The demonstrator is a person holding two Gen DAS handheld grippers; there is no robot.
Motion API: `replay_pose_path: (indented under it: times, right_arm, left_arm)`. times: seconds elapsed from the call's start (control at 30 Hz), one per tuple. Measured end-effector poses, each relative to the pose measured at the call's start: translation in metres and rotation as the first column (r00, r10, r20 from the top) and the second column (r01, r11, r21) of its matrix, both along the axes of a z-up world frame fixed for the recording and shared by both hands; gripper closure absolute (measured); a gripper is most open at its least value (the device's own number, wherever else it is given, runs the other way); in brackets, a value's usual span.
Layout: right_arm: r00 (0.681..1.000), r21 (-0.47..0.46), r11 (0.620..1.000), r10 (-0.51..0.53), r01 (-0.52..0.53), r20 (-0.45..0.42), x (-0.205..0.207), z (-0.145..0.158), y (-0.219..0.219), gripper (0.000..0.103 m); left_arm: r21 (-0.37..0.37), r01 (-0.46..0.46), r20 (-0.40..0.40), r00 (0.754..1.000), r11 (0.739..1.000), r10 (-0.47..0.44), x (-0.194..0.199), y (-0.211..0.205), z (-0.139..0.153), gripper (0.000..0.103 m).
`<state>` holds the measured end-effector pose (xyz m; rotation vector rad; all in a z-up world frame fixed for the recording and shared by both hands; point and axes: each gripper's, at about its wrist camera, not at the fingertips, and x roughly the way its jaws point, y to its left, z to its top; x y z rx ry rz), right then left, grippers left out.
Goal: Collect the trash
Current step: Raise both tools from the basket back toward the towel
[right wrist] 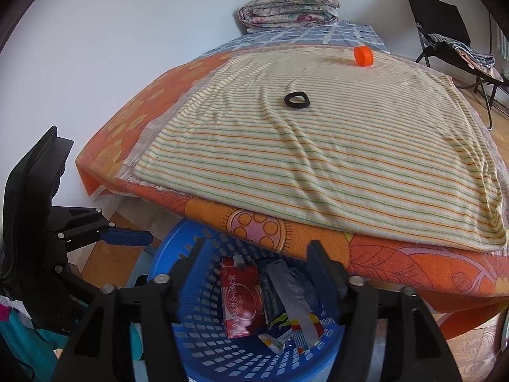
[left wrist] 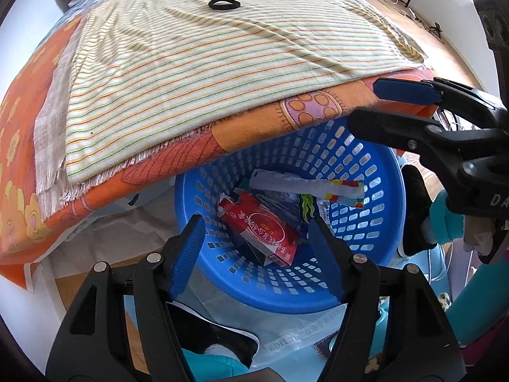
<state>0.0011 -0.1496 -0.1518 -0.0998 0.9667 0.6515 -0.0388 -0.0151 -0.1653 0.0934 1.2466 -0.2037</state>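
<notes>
Blue basket [left wrist: 366, 172] sits under both tools, by the bed [right wrist: 222, 210]. One red box [left wrist: 264, 232] with white writing too small to read and a few wrappers [right wrist: 296, 312] lie inside. Left tool [left wrist: 254, 254] and right tool [right wrist: 257, 273] gape wide, holding nothing.

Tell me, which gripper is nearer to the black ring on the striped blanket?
Neither clearly. The left gripper and the right gripper both hang open over the blue basket, well short of the black ring.
</notes>
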Motion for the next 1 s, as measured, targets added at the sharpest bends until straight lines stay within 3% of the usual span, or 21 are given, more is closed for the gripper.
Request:
replay_pose_path:
  times: [0.23,0.57,0.77,0.83,1.0]
  right_arm:
    - [0.999,-0.009,1.000,-0.026,0.026,0.021,0.004,0.008,-0.003,0.019]
    - [0.996,0.014,0.996,-0.086,0.086,0.019,0.036,0.029,-0.022,0.009]
    - [0.996,-0.024,0.997,-0.077,0.078,0.052,0.054,0.043,-0.024,0.008]
    - [0.995,-0.030,0.996,-0.079,0.081,0.054,0.062,0.048,-0.026,0.000]
    - [0.991,-0.016,0.992,-0.120,0.121,0.065,0.090,0.062,-0.040,0.000]
  left_arm:
    - [-0.008,-0.019,0.026,0.999,1.000,0.020,0.008,0.002,0.009,0.034]
    - [-0.021,-0.051,0.133,0.990,0.998,0.053,0.026,0.004,0.034,0.034]
    - [-0.011,-0.053,0.166,0.985,0.999,0.054,0.042,0.002,0.044,0.034]
    - [-0.015,-0.056,0.171,0.984,0.998,0.057,0.048,0.002,0.047,0.034]
    - [-0.042,-0.069,0.190,0.979,0.997,0.076,0.070,0.005,0.058,0.034]
